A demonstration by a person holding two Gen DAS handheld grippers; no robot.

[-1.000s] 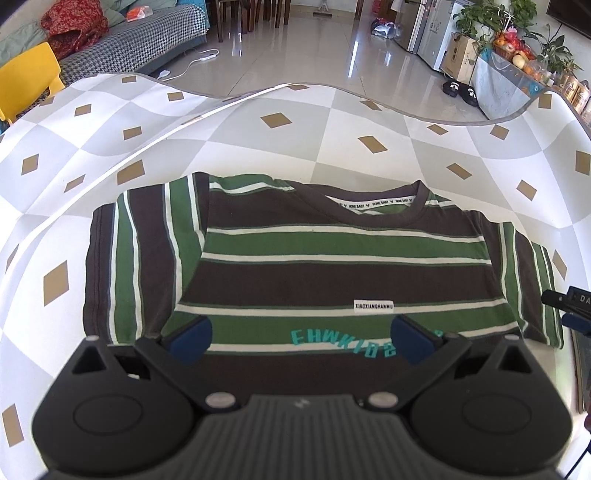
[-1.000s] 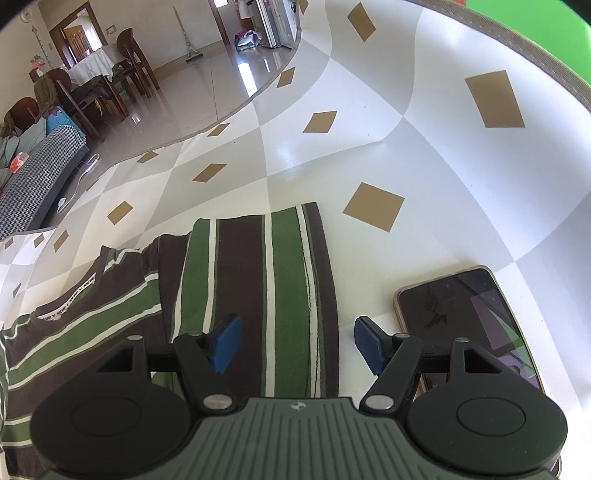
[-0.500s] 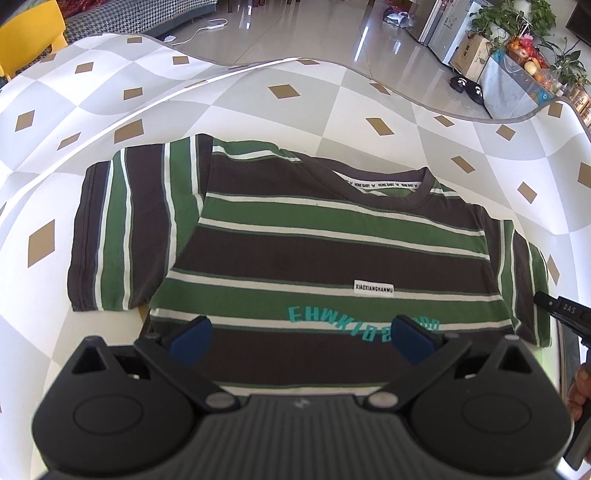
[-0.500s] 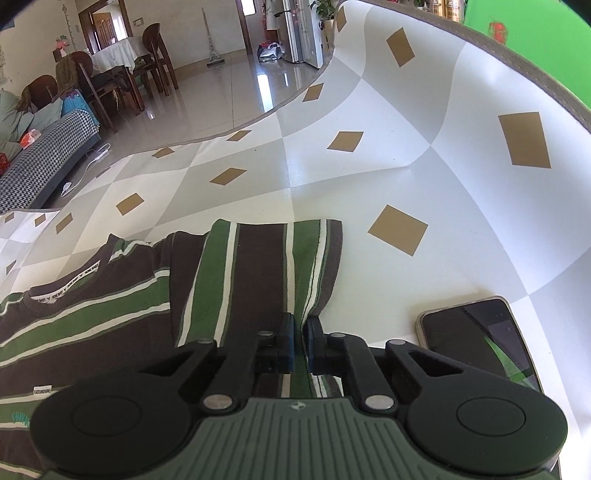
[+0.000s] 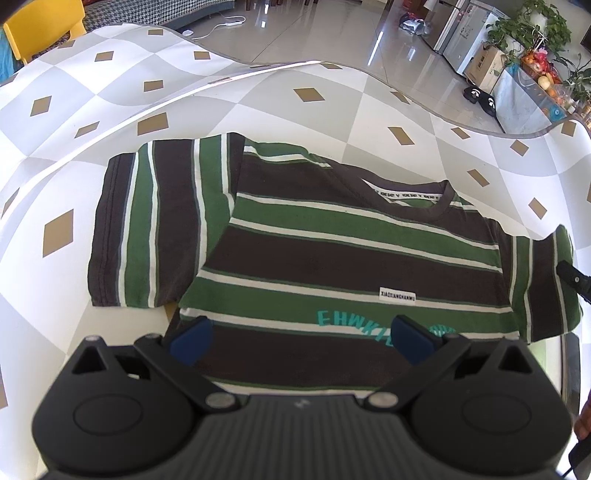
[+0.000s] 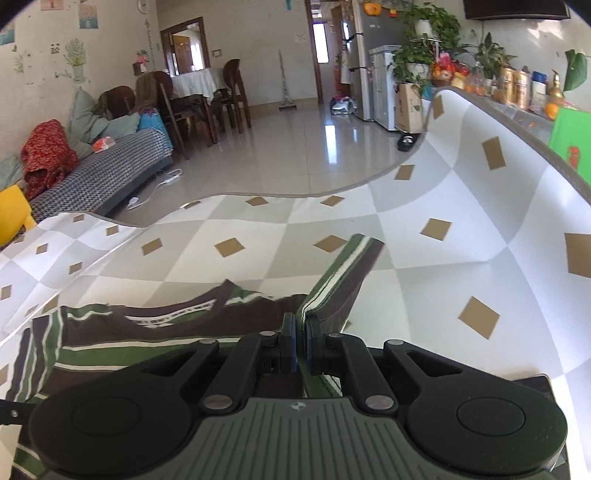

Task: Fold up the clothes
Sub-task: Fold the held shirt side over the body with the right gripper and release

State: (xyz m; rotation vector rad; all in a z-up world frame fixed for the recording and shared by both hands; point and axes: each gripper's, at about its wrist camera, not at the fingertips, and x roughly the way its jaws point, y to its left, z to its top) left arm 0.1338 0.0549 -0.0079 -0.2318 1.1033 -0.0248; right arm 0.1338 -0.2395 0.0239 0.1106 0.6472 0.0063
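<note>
The left gripper [image 5: 301, 334] is held with its blue-padded fingers [image 5: 191, 334] wide apart, nothing between them, just above the lower chest of a striped shirt [image 5: 332, 258]. The shirt (brown, green and white bands, teal lettering and a small white label across the front) is spread face up on a desk [image 5: 332, 110] covered in a white and grey checked cloth with tan diamonds. One sleeve [image 5: 147, 225] is laid flat and fully opened out to the left in the left view; the collar is turned toward the far edge of the desk. In the right view, the right gripper [image 6: 299, 345] is seen closed tight on the other sleeve [image 6: 340, 280], whose cloth is pinched between the pads and raised off the desk, standing up ahead of the fingers while the body of the shirt [image 6: 147, 332] is left lying flat to the left. Beyond the desk, a tiled floor [image 6: 295, 155] is seen, with a sofa [image 6: 92, 184], a yellow chair [image 5: 40, 33], dining chairs, a fridge and potted plants [image 6: 424, 48] farther back.
</note>
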